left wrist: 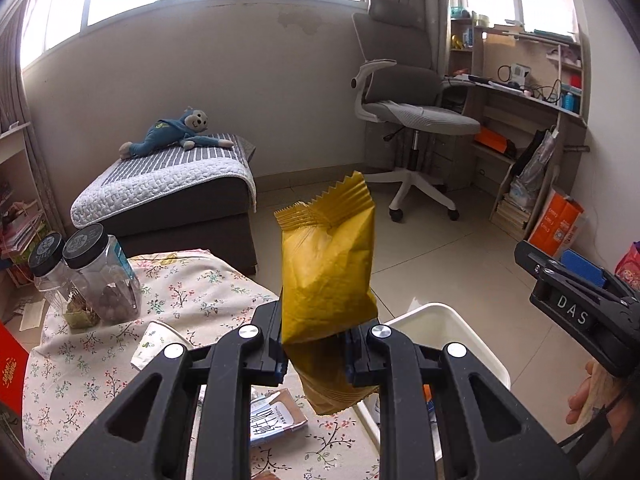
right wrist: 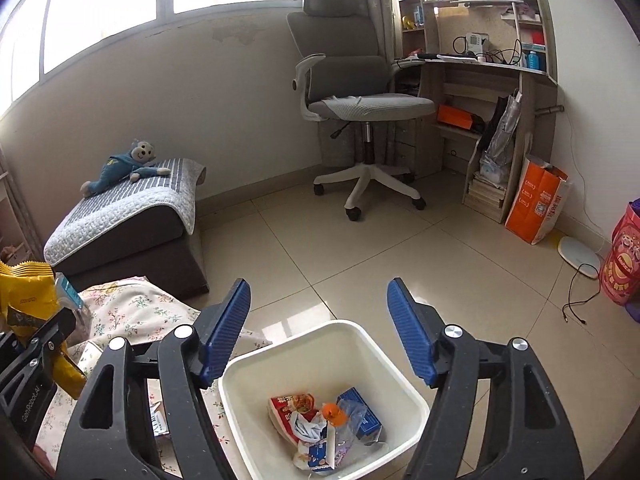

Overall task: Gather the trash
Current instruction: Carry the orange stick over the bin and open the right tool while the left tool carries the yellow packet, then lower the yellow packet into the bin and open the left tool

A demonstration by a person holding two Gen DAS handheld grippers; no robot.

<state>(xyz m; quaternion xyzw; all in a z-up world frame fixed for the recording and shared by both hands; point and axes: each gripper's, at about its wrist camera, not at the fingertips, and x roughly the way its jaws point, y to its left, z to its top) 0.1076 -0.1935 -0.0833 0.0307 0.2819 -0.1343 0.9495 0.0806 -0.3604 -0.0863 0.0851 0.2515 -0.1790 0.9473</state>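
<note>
Tiled floor stretches from your low table (left wrist: 188, 292), draped in a floral cloth, out to a grey office chair (right wrist: 352, 92) and a cluttered desk (right wrist: 480, 68) by the window. You have part of the job done already: the white bin (right wrist: 404, 384) on the floor beside the table holds several wrappers, a small blue box and a crumpled clear bottle with an orange cap. Your left gripper (left wrist: 316, 346) has its jaws pinched on the lower part of a yellow snack bag (left wrist: 328, 264), which stands upright above the table edge, just short of the bin and not yet over it. Your right gripper (right wrist: 318, 332) hangs above the bin with its blue pads (right wrist: 226, 332) spread wide and nothing between them. Left to do, by the look of it: carry the bag across and drop it, then clear what remains on the cloth, a printed packet (left wrist: 276, 420) below the left gripper and a white paper scrap (left wrist: 154, 344). The two black-lidded jars (left wrist: 104, 276) look like keepers, not trash. Mind the right gripper, since it sits over the bin mouth where the bag needs to go.
</note>
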